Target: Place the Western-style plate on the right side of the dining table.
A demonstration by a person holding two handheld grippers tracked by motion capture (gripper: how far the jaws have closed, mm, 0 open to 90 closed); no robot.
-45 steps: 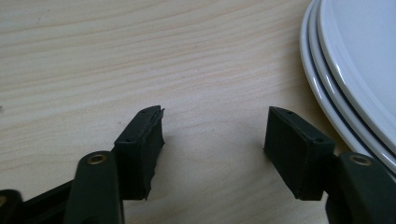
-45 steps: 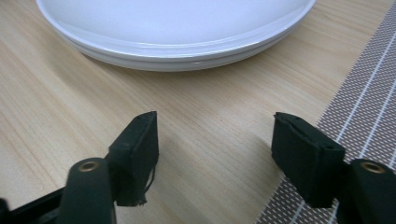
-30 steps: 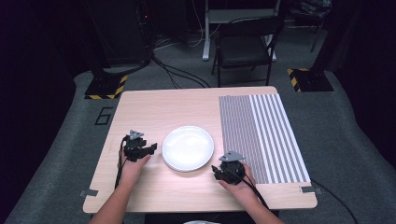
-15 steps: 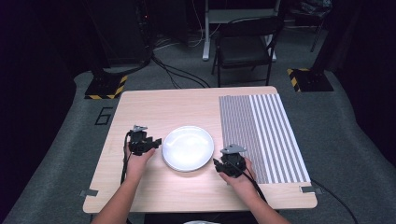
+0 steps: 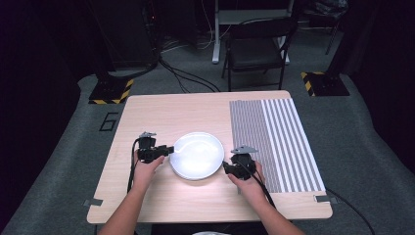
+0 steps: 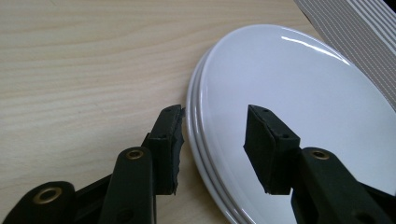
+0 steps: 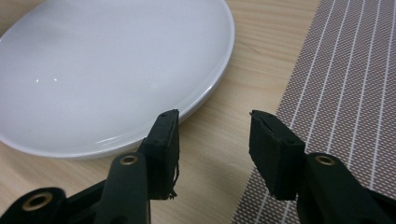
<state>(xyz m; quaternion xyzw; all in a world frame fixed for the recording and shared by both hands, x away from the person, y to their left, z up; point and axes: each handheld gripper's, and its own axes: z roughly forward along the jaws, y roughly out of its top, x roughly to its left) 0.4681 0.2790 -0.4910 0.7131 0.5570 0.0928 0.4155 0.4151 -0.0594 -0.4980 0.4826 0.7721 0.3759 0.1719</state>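
On the table (image 5: 161,115) in front of me sit white plates (image 5: 196,154). From the left gripper view I can see two rims, one on top of the other, so I think it is a small stack. The plates lie between my two hands, just beside a striped mat (image 5: 274,142) on my right.

My left gripper (image 5: 169,150) is at the left edge of the plates. Its jaws are open, with one jaw out over the wood and the other over the white plate, so the rim runs up between them. I think this hand is the nearer one and is ready to pinch the rim.

My right gripper (image 5: 226,168) is by the near right edge of the plates. Its jaws are open too and hold nothing. The plate lies off to the left of them, and the mat lies to the right. Bare wood is between the jaws, so this hand must slide left to reach the rim.
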